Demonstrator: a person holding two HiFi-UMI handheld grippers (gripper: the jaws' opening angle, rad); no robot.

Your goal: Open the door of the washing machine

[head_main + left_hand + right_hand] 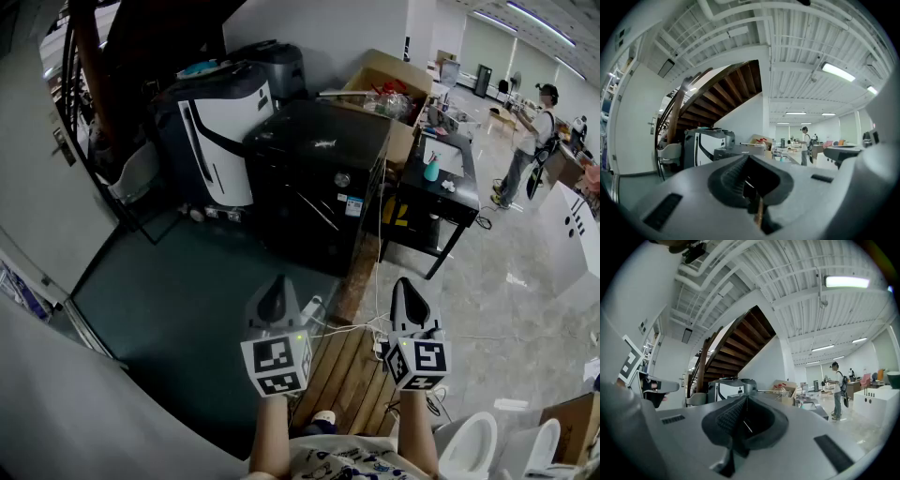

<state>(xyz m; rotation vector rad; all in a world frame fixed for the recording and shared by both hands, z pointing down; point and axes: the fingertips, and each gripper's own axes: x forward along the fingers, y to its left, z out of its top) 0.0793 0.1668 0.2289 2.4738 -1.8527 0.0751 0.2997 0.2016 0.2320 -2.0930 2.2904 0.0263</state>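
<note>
The washing machine [314,183] is a black box standing on the floor ahead of me, and its front door with a round knob [342,179] is closed. Both grippers are held level, well short of it and touching nothing. My left gripper [275,283] is shut and holds nothing, and in the left gripper view its jaws [747,159] meet. My right gripper [405,284] is shut and empty too, pads together in the right gripper view [743,400]. The machine's top [736,151] shows just beyond the left jaws.
A white and black appliance [222,131] stands left of the machine, under a dark staircase. Behind it is an open cardboard box [389,86], and to its right a black table [448,192] with a teal bottle [431,170]. Cables [356,330] cross wooden planks [349,375]. A person [525,141] stands far right.
</note>
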